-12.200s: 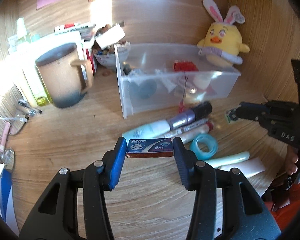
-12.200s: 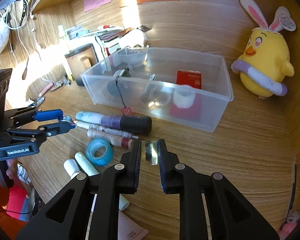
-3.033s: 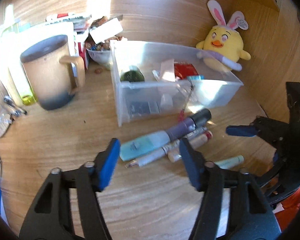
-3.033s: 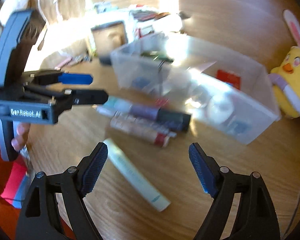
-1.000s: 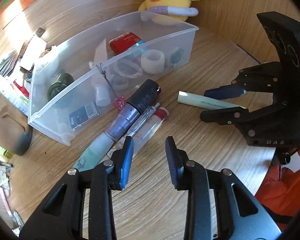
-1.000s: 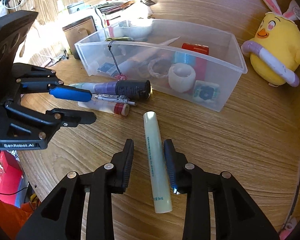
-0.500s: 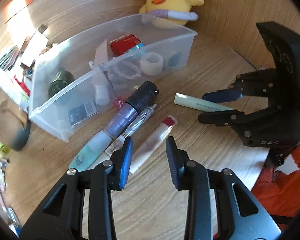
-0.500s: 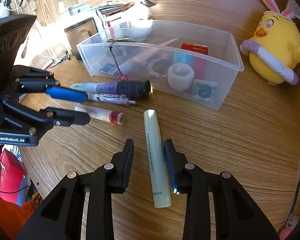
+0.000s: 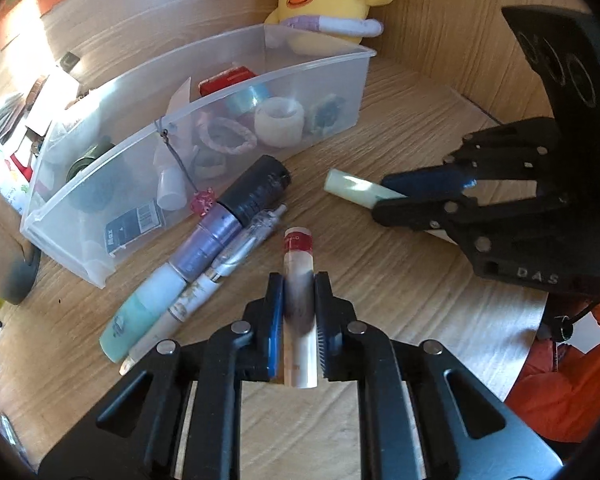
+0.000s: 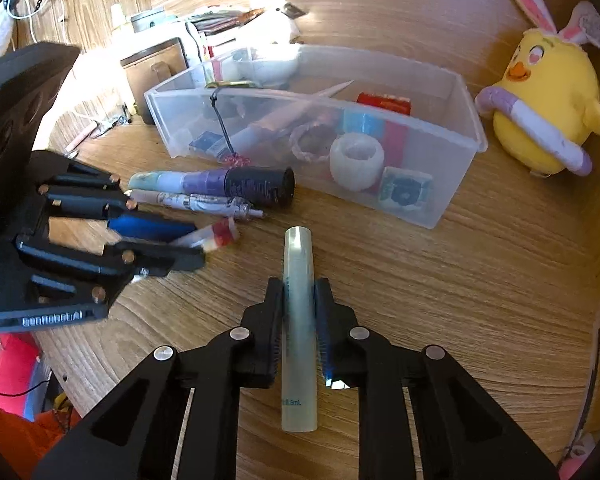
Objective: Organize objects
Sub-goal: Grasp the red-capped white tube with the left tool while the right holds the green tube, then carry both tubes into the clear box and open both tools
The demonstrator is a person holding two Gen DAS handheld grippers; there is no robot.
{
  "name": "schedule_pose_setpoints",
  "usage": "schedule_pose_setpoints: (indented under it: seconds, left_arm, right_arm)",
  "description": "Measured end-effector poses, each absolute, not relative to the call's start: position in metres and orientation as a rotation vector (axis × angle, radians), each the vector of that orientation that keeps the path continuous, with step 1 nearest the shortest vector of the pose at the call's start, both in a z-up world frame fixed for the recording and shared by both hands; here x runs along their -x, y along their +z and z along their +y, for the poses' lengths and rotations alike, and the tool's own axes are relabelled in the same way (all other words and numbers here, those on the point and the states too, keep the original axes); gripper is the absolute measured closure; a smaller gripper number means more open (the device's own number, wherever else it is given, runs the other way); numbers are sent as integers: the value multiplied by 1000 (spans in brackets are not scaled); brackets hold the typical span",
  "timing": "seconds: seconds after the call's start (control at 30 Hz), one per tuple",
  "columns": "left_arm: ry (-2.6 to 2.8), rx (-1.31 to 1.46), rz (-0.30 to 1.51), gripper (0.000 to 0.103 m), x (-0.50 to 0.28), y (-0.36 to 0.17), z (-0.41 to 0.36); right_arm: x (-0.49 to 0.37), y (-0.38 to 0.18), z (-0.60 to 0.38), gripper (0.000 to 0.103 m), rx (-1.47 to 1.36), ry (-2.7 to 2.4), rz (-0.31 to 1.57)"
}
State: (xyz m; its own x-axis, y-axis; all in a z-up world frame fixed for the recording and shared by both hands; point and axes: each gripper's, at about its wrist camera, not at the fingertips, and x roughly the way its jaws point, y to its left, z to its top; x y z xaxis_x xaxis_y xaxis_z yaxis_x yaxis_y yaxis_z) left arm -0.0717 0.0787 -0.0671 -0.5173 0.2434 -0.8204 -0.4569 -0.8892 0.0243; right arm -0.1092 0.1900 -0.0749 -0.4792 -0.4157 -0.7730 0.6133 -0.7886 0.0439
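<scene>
Both jaws are closed on something. Our left gripper [image 9: 298, 300] pinches a white tube with a red cap [image 9: 299, 268] about mid-body, the cap end sticking out ahead of the jaws and the tail end running back between the arms. Our right gripper [image 10: 299, 304] clamps a pale green tube [image 10: 298, 312] the same way, lengthwise, its rounded end out ahead of the jaws.

Gripping each tube along its axis lets it go nose-first into the bin, we judge; whether either is off the desk yet we cannot tell.

Ahead and left of the left jaws lie a fat purple-and-black marker [image 9: 216, 236] and a thin pen [image 9: 228, 260], side by side and touching, just beside the clear plastic bin [image 9: 332, 60]. These look like the loose items left to sort. The bin sits ahead of both jaws and already holds tape rolls, a red box and small bits. A yellow plush chick [image 10: 548, 100] stands beyond the bin's far right end.

The left view shows the right gripper's grip side-on, only the green tube's tip visible past its fingers. The right view shows that tube's full length and printed end, plus the left gripper with the red cap blurred. Only the right view shows a brown mug [image 10: 156, 68] behind the bin.
</scene>
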Motion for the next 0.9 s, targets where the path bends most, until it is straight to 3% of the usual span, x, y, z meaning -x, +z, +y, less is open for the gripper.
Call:
schedule_pose_setpoints:
  seconds: [0.9]
  left_arm:
    - [2736, 881, 37, 89, 71, 21, 31]
  right_arm:
    - [111, 20, 190, 89, -756, -2405, 114]
